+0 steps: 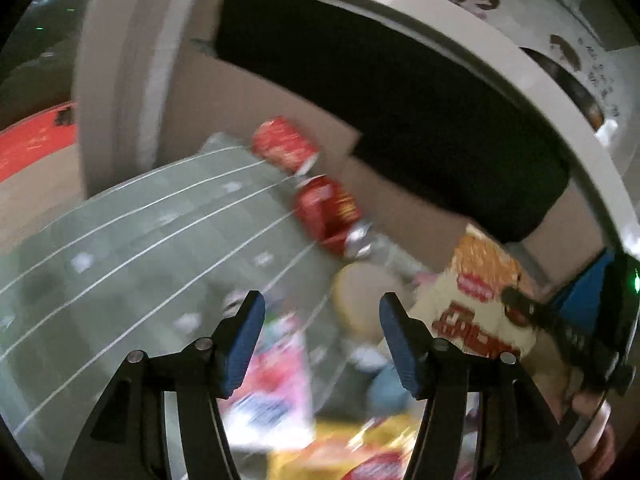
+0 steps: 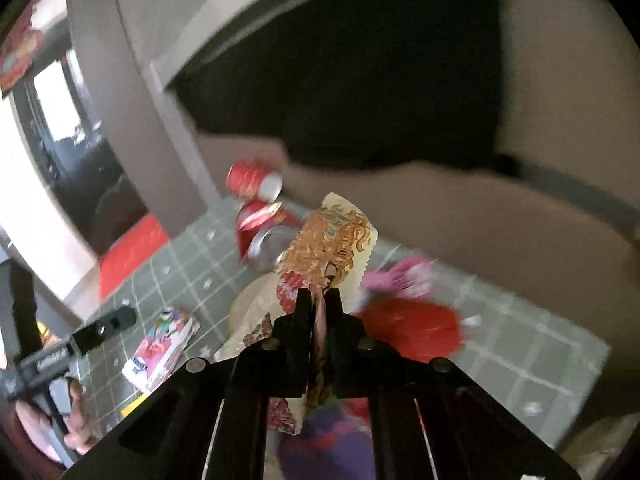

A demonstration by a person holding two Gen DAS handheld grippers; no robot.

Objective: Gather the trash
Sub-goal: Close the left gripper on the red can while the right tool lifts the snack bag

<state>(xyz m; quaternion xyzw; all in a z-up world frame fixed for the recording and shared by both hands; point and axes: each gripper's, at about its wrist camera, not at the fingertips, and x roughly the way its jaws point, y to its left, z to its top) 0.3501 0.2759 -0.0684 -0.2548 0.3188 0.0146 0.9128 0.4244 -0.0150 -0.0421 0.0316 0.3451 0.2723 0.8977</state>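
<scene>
My right gripper is shut on a cream and orange noodle wrapper and holds it above the green checked cloth; the wrapper also shows in the left wrist view. My left gripper is open and empty above the cloth. Two crushed red cans lie by a cardboard box; they show in the right wrist view too. A pink packet and a yellow wrapper lie below the left gripper.
A dark opening gapes in the box behind the cans. A round tan disc, a pink scrap and a red wrapper lie on the cloth. A white frame stands at the left. A red mat lies beyond.
</scene>
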